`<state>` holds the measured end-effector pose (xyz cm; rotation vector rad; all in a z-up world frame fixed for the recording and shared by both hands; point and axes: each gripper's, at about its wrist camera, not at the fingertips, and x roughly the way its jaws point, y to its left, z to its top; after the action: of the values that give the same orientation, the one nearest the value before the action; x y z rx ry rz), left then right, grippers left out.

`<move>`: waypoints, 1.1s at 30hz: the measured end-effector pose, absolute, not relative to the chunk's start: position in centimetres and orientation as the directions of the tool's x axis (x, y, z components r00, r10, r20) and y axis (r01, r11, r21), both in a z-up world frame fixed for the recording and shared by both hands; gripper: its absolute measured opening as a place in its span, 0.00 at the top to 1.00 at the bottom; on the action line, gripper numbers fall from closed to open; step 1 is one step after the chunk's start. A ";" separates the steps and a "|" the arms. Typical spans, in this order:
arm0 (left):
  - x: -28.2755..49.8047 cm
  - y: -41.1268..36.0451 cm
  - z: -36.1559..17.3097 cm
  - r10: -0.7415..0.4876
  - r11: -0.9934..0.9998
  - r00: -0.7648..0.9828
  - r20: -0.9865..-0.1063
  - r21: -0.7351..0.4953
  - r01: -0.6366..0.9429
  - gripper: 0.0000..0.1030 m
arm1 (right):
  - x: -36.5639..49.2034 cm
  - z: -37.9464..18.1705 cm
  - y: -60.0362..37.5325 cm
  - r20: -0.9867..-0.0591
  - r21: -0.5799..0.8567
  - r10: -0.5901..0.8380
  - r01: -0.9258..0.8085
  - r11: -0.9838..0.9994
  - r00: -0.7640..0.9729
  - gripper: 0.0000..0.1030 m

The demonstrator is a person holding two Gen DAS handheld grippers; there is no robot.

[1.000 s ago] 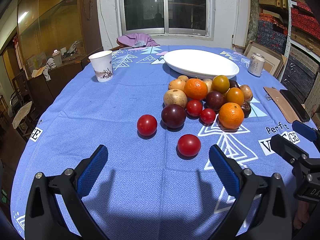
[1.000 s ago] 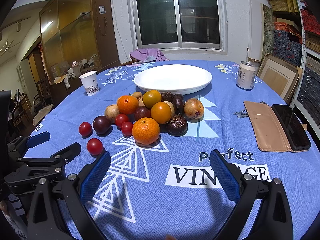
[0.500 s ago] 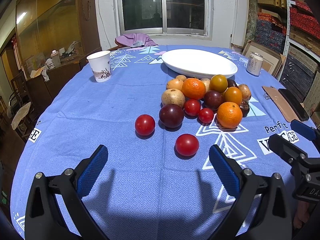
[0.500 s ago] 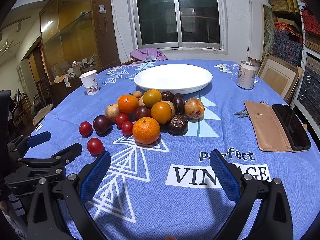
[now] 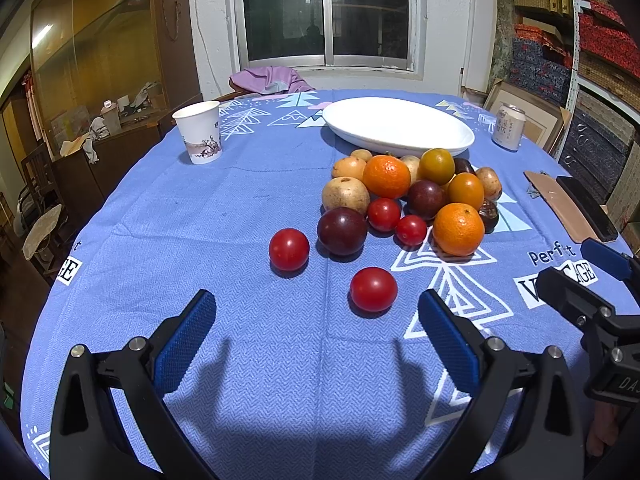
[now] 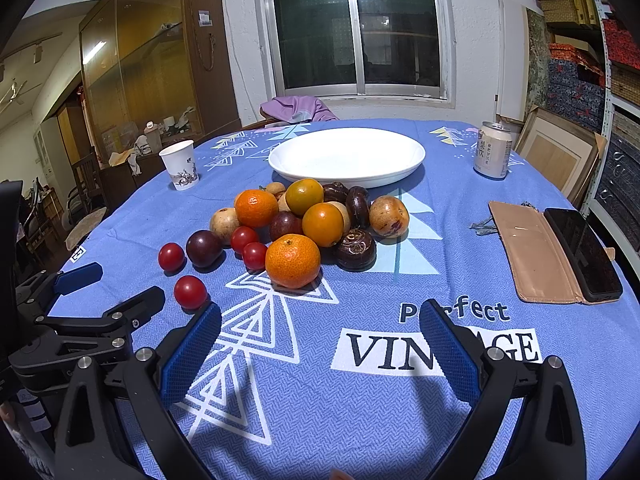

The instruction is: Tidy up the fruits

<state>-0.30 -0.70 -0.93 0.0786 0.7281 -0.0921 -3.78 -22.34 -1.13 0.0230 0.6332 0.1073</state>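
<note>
Right now both grippers hover low over the near edge of the blue cloth [image 5: 200,216], each spread wide with nothing between its blue pads. The left gripper [image 5: 316,332] faces a lone tomato [image 5: 373,289] lying just beyond its right pad, apart from the pile. A second tomato [image 5: 289,249] sits farther off to the left, with a dark plum [image 5: 342,231] just to its right. The right gripper [image 6: 320,344] hangs over the printed lettering on the cloth, and the left one shows at the left edge of the right wrist view, near the lone tomato [image 6: 190,291].

Beyond these lies the fruit pile [image 6: 312,220], heaped at the table's middle: an orange [image 6: 293,261] at its near edge, two small tomatoes [image 6: 255,256] just left of it, another orange [image 6: 256,208] behind, tan round fruits, dark brown ones on the right side, and a yellow-green fruit [image 6: 304,196] on top. The pile's far edge reaches the rim of a white plate [image 6: 346,157], which holds nothing.

A paper cup [image 5: 199,132] stands upright, far left and well apart from the fruit. A drink can [image 6: 493,155] stands far right. A tan wallet [image 6: 532,252] with a dark phone [image 6: 583,254] on it lies at the right edge.
</note>
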 end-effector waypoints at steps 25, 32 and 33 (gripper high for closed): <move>1.2 0.3 -2.0 -0.175 0.983 0.660 -0.730 -0.091 0.160 0.52 | -3.2 -1.5 -22.7 -0.610 0.096 0.146 -0.110 0.989 0.779 0.03; 4.2 0.8 -2.1 -0.178 0.977 0.602 -0.778 -0.068 0.200 0.53 | -1.5 -1.8 -21.7 -0.677 0.064 0.181 -0.188 0.980 0.714 0.06; 5.0 1.1 -2.0 -0.169 0.978 0.599 -0.783 -0.059 0.199 0.56 | -1.2 -1.9 -21.6 -0.686 0.061 0.186 -0.199 0.978 0.703 0.13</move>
<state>4.98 1.13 -2.03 0.0361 0.9035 -0.2135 -1.24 -21.59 -1.85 -0.0185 0.7612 0.2143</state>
